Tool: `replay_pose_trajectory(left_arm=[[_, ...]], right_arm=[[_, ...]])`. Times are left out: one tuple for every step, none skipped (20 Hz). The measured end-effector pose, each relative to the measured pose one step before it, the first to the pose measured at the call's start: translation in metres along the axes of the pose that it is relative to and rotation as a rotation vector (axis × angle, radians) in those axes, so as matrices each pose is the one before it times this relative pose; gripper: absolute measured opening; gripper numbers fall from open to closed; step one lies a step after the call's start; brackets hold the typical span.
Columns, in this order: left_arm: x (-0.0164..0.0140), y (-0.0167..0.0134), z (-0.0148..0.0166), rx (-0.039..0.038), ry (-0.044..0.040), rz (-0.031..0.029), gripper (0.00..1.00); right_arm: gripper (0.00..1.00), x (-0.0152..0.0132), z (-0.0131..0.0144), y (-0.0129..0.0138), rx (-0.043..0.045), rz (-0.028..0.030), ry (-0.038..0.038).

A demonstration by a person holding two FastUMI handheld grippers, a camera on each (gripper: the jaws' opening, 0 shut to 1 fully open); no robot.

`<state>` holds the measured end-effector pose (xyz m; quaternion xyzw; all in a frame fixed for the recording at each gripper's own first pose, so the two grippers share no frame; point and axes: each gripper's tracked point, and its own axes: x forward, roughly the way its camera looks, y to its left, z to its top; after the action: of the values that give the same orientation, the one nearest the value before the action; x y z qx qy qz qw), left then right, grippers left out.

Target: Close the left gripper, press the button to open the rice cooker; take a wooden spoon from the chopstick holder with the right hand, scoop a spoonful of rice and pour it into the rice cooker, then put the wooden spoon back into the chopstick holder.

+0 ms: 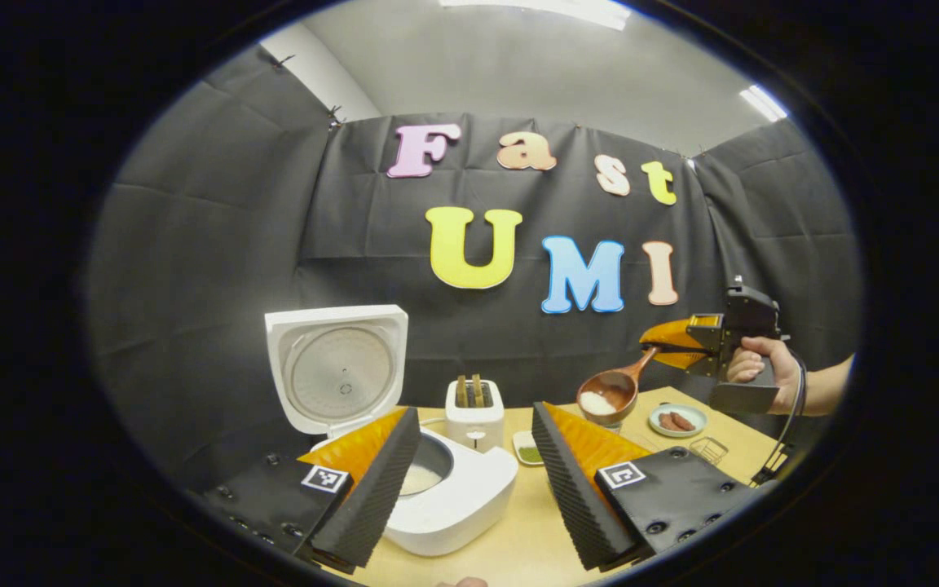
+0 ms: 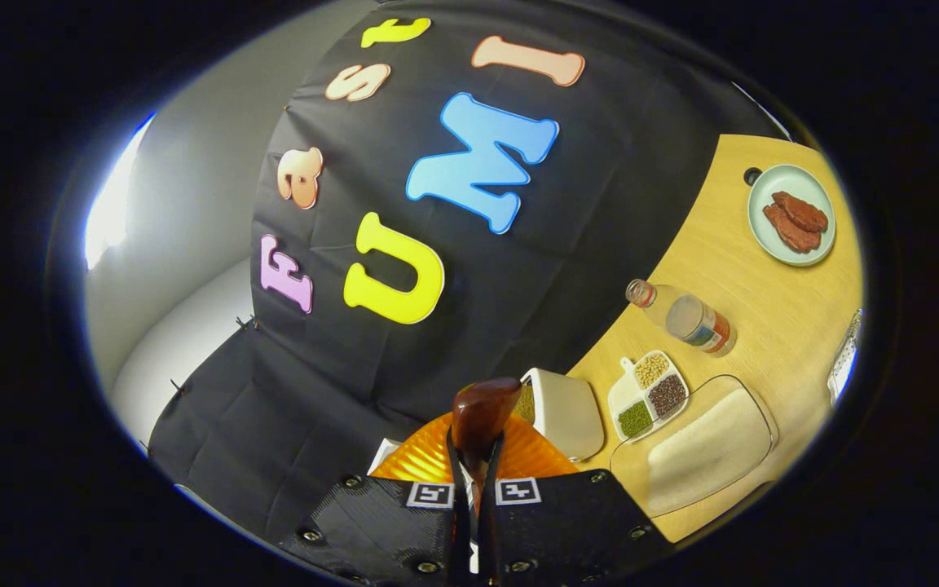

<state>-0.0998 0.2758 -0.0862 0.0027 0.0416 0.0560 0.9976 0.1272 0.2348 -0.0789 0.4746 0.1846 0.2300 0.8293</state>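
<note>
The tool (image 2: 476, 481) grips the spoon (image 2: 482, 416) handle; beside it on the bench (image 2: 771, 326), the toaster (image 2: 567, 412), then the bottle (image 2: 685, 316).

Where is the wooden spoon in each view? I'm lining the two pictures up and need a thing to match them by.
Left gripper view: the wooden spoon is right of centre, above the table, its bowl carrying rice, its handle in the right gripper.
Right gripper view: the spoon is at bottom centre, seen end-on between the gripper's fingers.
Shared landmark: the plate of meat on the table.
</note>
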Motion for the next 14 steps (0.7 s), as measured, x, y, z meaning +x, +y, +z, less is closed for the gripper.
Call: replay_pose_trajectory(left_arm=[[-0.0031, 0.00278, -0.00078, -0.00051, -0.00049, -0.00108, 0.92], [-0.00232, 0.00342, 0.00062, 0.00175, -0.00254, 0.0018, 0.96], [-0.00173, 0.00382, -0.0007, 0.00115, -0.00141, 0.00249, 0.95], [-0.0014, 0.00267, -0.00016, -0.00242, 0.00109, 0.00102, 0.96], [-0.00112, 0.00258, -0.00115, -0.00382, 0.00075, 0.00187, 0.96], [-0.00178, 0.00265, 0.00048, -0.00421, -0.0017, 0.00207, 0.96], [-0.00185, 0.00174, -0.00161, -0.00427, 0.00059, 0.00276, 0.96], [0.00003, 0.0024, -0.00031, -0.00412, 0.0002, 0.00367, 0.96], [-0.00144, 0.00118, -0.00107, -0.00238, -0.00025, 0.00377, 0.96], [-0.00099, 0.00177, 0.00062, 0.00101, -0.00368, 0.00364, 0.93], [-0.00179, 0.00044, -0.00101, 0.00028, -0.00067, -0.00362, 0.93], [-0.00011, -0.00017, -0.00179, 0.00198, 0.00461, -0.00424, 0.93], [0.00011, 0.00171, -0.0023, 0.00108, 0.00511, -0.00033, 0.93], [0.0, 0.00274, -0.00075, -0.00053, 0.00216, 0.0028, 0.96]], right_arm=[[0.04, 0.00414, -0.00371, 0.00738, -0.01056, 0.00816, 0.0058], [0.04, 0.00358, -0.00471, 0.00575, -0.00933, 0.00665, 0.00719], [0.04, 0.00569, -0.00392, 0.00575, -0.00623, 0.00446, 0.00898], [0.04, 0.00487, -0.00519, 0.00669, -0.00729, 0.00622, 0.00864], [0.04, 0.00565, -0.00403, 0.00644, -0.00639, 0.00619, 0.00931], [0.04, 0.00595, -0.00461, 0.00593, -0.00724, 0.00604, 0.01014], [0.04, 0.0062, -0.00436, 0.00493, -0.0076, 0.00571, 0.01013], [0.04, 0.00628, -0.00431, 0.00607, -0.00754, 0.00489, 0.00763], [0.04, 0.00661, -0.00328, 0.00569, -0.00605, 0.00747, 0.00975], [0.04, 0.00613, -0.00416, 0.00583, -0.00475, 0.00626, 0.00944], [0.04, 0.00664, -0.00331, 0.0043, -0.00217, 0.00687, 0.01177], [0.04, 0.00409, -0.00429, 0.00491, -0.00533, 0.00547, 0.01125], [0.04, 0.00771, -0.00288, 0.00394, -0.00671, 0.00483, 0.01016], [0.04, 0.00734, -0.00245, 0.00435, -0.0062, 0.00452, 0.00984]])
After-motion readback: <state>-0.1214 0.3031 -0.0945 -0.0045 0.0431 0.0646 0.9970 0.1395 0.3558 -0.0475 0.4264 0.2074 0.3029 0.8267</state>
